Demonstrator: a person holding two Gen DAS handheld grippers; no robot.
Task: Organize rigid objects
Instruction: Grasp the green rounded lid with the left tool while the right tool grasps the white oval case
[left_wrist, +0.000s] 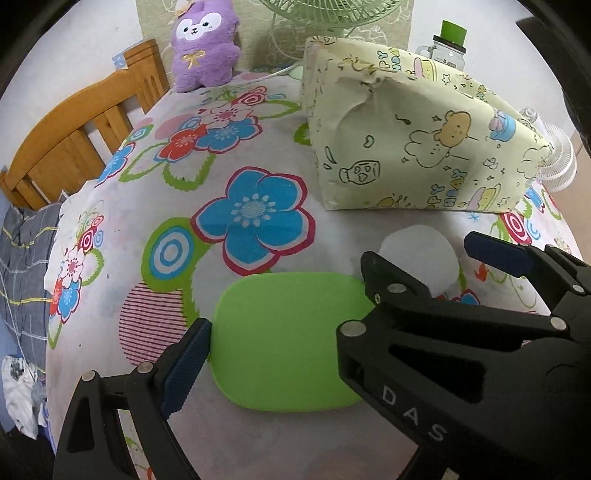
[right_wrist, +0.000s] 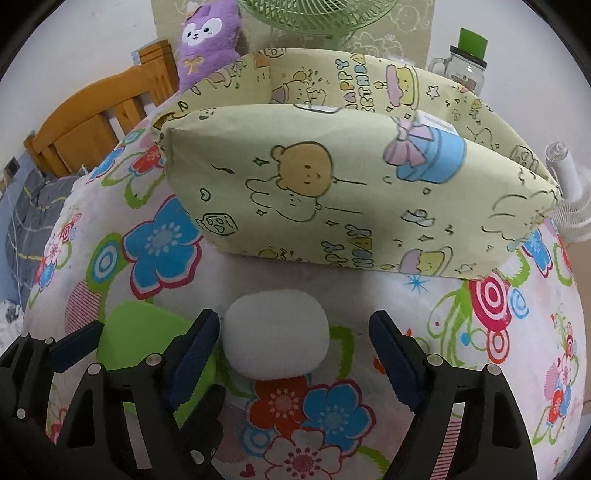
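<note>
Floral tablecloth; right gripper fingers straddle white block.

one green block, one white block (rounded), one box

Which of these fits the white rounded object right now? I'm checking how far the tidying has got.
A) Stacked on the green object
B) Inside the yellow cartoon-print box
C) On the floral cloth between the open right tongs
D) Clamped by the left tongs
C: the white rounded object lies on the floral cloth in front of the yellow cartoon-print box, between the spread fingers of the right tongs, with visible gaps on both sides.
</note>
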